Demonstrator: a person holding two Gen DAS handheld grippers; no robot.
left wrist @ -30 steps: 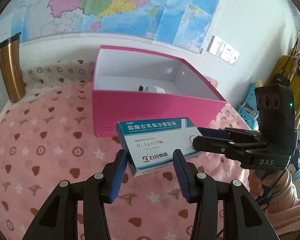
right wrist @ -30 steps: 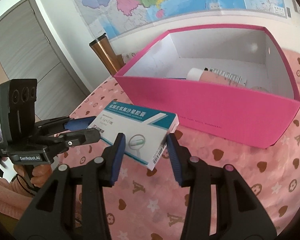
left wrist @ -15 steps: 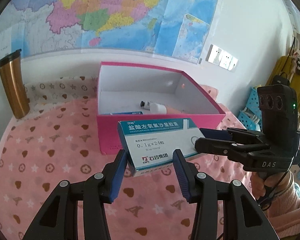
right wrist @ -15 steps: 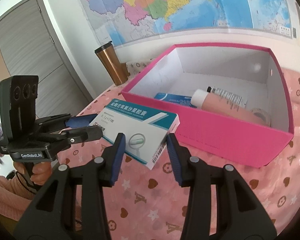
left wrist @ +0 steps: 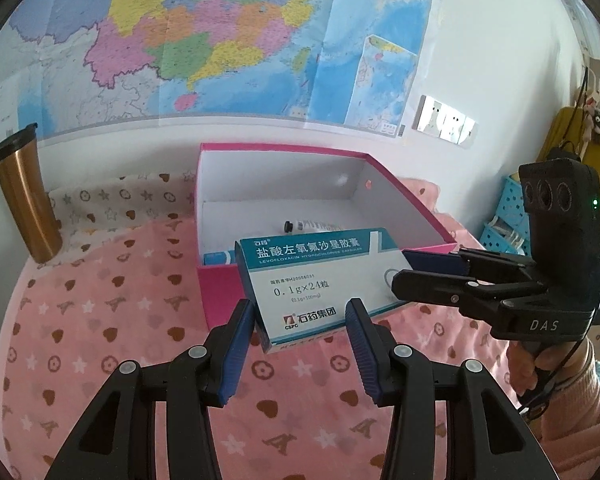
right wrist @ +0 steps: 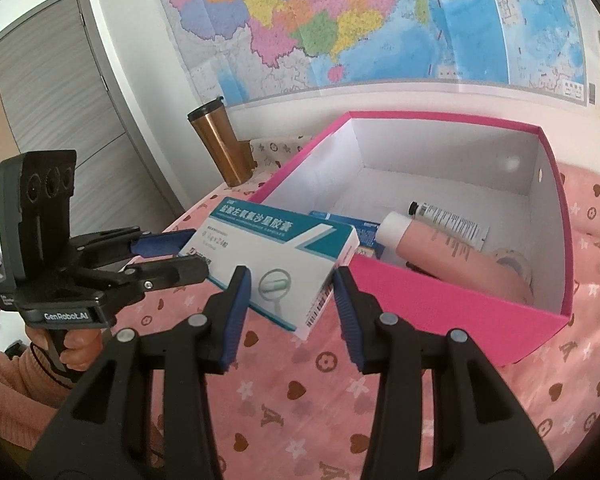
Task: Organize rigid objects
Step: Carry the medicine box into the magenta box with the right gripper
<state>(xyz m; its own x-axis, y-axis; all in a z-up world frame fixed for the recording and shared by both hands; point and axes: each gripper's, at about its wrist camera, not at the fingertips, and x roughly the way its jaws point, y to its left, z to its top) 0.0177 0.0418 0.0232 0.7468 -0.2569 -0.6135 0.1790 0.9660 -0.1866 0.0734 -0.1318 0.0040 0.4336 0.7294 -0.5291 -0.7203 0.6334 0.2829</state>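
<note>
Both grippers are clenched on one thing: the medicine carton (left wrist: 320, 284) hangs in the air above the pink cloth (left wrist: 100, 320), clear of it, with the left gripper (left wrist: 300, 324) pinching one short end across the carton's width and the right gripper (right wrist: 290, 292) pinching the opposite end, the barcode end; each gripper shows in the other's view, coming in from the side.

The carton's long axis runs from one gripper to the other, roughly parallel to the near wall of the pink box (right wrist: 452, 300); the box lies just beyond the carton, forward of both grippers, and the carton's far edge already overlaps that wall in the left view, though whether it is truly above the rim or only in front of it is hard to judge through the fisheye.

Inside the box lie a pink tube (right wrist: 452, 256), a smaller tube (right wrist: 452, 220), a blue packet (right wrist: 364, 232) and what looks like a tape roll (right wrist: 514, 264); the freer floor is toward the far wall and the left side.

By my reading the coming move is forward and over the near wall; neither hand is clearly nearer, so the carton should travel broadside. A copper tumbler (left wrist: 24, 196) stands well apart at the cloth's far left.
</note>
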